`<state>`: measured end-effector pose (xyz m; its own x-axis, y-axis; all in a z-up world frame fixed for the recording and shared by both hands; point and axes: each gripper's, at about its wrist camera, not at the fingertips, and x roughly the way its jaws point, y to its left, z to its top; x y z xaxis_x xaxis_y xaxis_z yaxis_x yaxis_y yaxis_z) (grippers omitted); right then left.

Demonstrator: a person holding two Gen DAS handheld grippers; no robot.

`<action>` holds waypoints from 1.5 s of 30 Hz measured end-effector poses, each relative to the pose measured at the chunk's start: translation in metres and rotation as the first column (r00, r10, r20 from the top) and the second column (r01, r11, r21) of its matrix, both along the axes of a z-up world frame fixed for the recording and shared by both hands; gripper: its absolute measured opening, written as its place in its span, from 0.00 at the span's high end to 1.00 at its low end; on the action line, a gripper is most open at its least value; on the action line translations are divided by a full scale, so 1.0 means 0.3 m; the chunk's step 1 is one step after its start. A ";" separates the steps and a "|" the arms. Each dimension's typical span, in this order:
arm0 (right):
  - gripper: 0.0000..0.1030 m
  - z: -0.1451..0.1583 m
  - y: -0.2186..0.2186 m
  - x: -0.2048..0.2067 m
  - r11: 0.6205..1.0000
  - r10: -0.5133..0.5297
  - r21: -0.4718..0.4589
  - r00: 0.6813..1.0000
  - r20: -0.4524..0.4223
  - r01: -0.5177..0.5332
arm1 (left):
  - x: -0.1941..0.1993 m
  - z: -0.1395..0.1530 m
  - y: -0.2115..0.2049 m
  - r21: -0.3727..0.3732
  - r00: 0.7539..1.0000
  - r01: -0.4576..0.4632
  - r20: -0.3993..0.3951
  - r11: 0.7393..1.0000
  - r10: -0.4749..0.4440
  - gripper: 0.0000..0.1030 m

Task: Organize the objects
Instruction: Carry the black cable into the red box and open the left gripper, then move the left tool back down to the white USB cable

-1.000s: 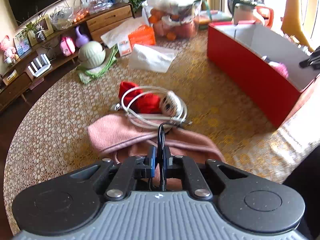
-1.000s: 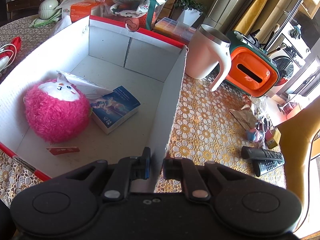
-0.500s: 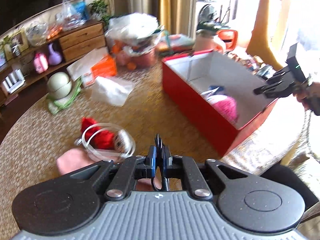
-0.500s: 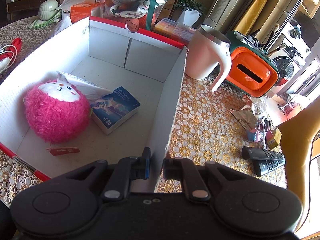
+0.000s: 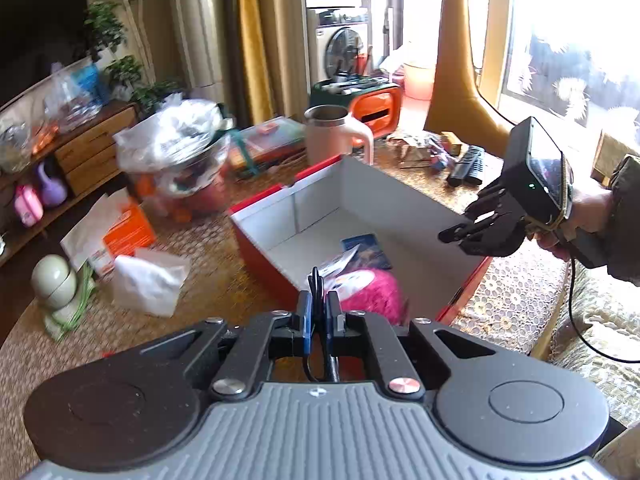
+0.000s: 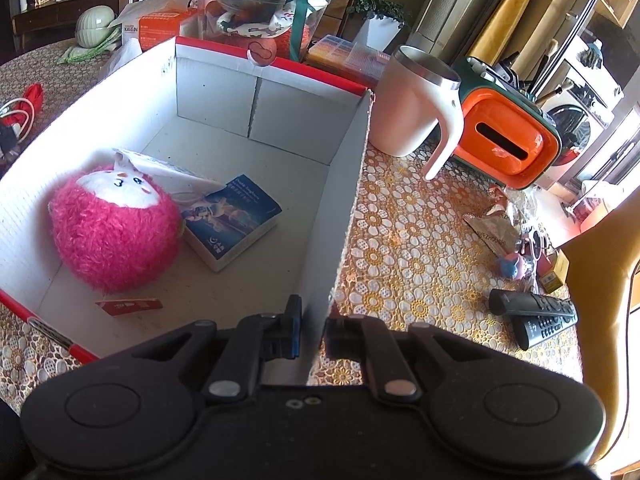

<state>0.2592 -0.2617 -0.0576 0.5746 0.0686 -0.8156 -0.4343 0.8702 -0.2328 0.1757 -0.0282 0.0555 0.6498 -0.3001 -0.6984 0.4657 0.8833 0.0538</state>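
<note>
My left gripper (image 5: 319, 316) is shut on a thin black looped cable (image 5: 315, 284) and holds it in the air at the near edge of the red box (image 5: 260, 248). My right gripper (image 6: 310, 330) is shut on the box's right wall (image 6: 340, 208); it also shows in the left wrist view (image 5: 460, 234). Inside the box lie a pink fluffy toy (image 6: 112, 232), a blue booklet (image 6: 232, 220) and a small red packet (image 6: 128, 306). The toy also shows in the left wrist view (image 5: 372, 292).
A white mug (image 6: 412, 108) and an orange case (image 6: 504, 136) stand right of the box, with black remotes (image 6: 532, 316) and small items nearby. A bagged bowl (image 5: 176, 160), orange packet (image 5: 128, 232), white bag (image 5: 148, 280) and green ball (image 5: 52, 280) lie to the left.
My left gripper has lifted and swung right with the cable, from over the pink cloth and white cord to the box's near edge. My right gripper has stayed on the wall.
</note>
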 end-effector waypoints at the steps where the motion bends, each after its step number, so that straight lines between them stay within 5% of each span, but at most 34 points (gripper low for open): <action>1: 0.92 0.002 -0.004 0.003 1.000 -0.005 0.010 1.000 -0.006 0.006 | 0.014 -0.002 -0.027 0.002 1.000 0.015 0.001 1.000 -0.015 0.94; 13: 0.94 0.014 -0.025 0.013 0.997 -0.035 0.071 0.998 -0.050 0.039 | 0.179 -0.059 -0.305 0.025 0.990 0.142 -0.015 0.990 -0.142 0.95; 20: 0.94 0.012 -0.029 0.010 0.996 -0.031 0.076 0.998 -0.051 0.035 | 0.277 -0.173 -0.388 0.012 0.985 0.145 -0.094 0.989 -0.143 0.95; 26: 0.94 0.010 -0.033 0.011 0.996 -0.025 0.081 0.998 -0.054 0.029 | 0.338 -0.262 -0.421 -0.060 0.971 0.137 -0.191 0.989 -0.147 0.95; 30: 0.94 0.010 -0.035 0.011 0.996 -0.026 0.082 0.998 -0.056 0.031 | 0.358 -0.321 -0.433 -0.037 0.962 0.126 -0.240 0.991 -0.131 0.95; 45: 0.93 0.014 -0.019 0.013 0.997 -0.049 0.052 0.996 -0.073 0.053 | 0.294 -0.309 -0.395 -0.030 0.965 0.122 -0.231 0.992 -0.125 0.91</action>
